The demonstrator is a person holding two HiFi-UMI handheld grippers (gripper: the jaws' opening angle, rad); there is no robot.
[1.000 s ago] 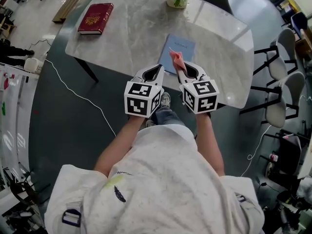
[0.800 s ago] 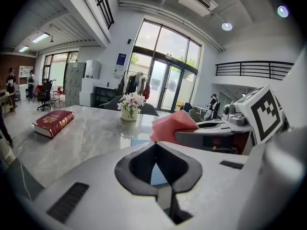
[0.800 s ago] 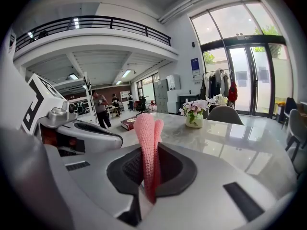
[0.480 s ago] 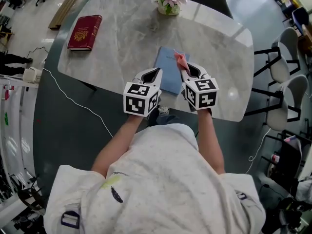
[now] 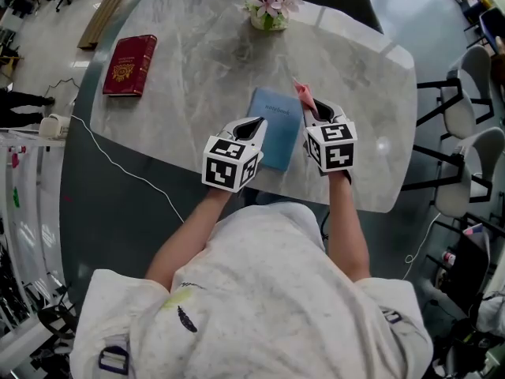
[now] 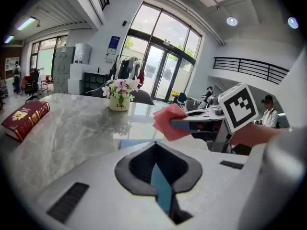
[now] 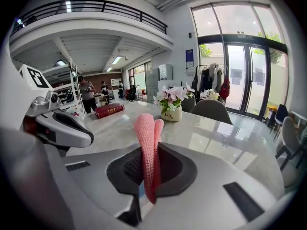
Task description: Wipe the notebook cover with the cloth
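A blue notebook (image 5: 276,127) lies flat on the marble table (image 5: 197,61), near its front edge. My right gripper (image 5: 310,107) is shut on a pink cloth (image 5: 303,94) that sticks up out of its jaws (image 7: 145,131). It hovers just off the notebook's right edge. My left gripper (image 5: 254,123) is shut and holds nothing, its tip over the notebook's near left part. From the left gripper view, the cloth (image 6: 168,123) hangs to the right above the table, and a strip of the notebook (image 6: 134,143) shows past the jaws.
A dark red book (image 5: 126,54) lies at the table's far left. A pot of flowers (image 5: 268,2) stands at the far edge. Chairs (image 5: 465,85) stand to the right of the table. A white cable (image 5: 118,168) runs across the floor on the left.
Both grippers have moved forward from the table's near edge, over and beside the notebook. The cloth stays held in the right one, now by the notebook's right edge.
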